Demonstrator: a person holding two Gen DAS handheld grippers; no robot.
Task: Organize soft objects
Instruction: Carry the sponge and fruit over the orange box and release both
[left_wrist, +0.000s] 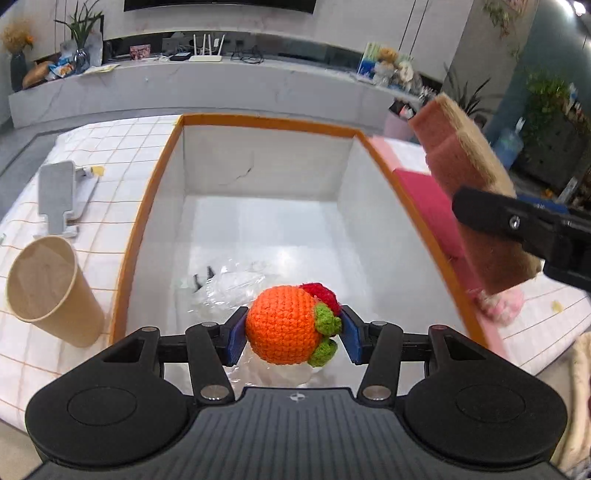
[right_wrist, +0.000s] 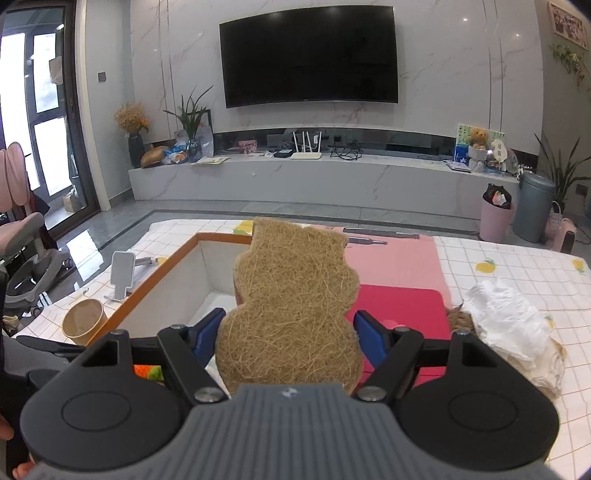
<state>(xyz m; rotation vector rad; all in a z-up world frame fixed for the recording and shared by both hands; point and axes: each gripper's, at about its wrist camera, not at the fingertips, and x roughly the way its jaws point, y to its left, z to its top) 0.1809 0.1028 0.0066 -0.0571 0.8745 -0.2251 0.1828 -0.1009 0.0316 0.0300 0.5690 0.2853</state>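
My left gripper (left_wrist: 291, 332) is shut on a crocheted orange fruit (left_wrist: 282, 325) with green leaves and a red part, held over the near end of the white box (left_wrist: 258, 162) with an orange rim. My right gripper (right_wrist: 290, 338) is shut on a tan-and-pink gourd-shaped sponge (right_wrist: 291, 299), held upright above the box's right rim; the sponge also shows in the left wrist view (left_wrist: 476, 192). Crumpled clear plastic (left_wrist: 229, 284) lies on the box floor.
A paper cup (left_wrist: 48, 291) lies tilted left of the box, beside a grey phone stand (left_wrist: 57, 195). Red and pink mats (right_wrist: 402, 291) lie right of the box. A white crumpled cloth (right_wrist: 506, 317) sits at the far right. A pink fluffy item (left_wrist: 504, 304) lies under the sponge.
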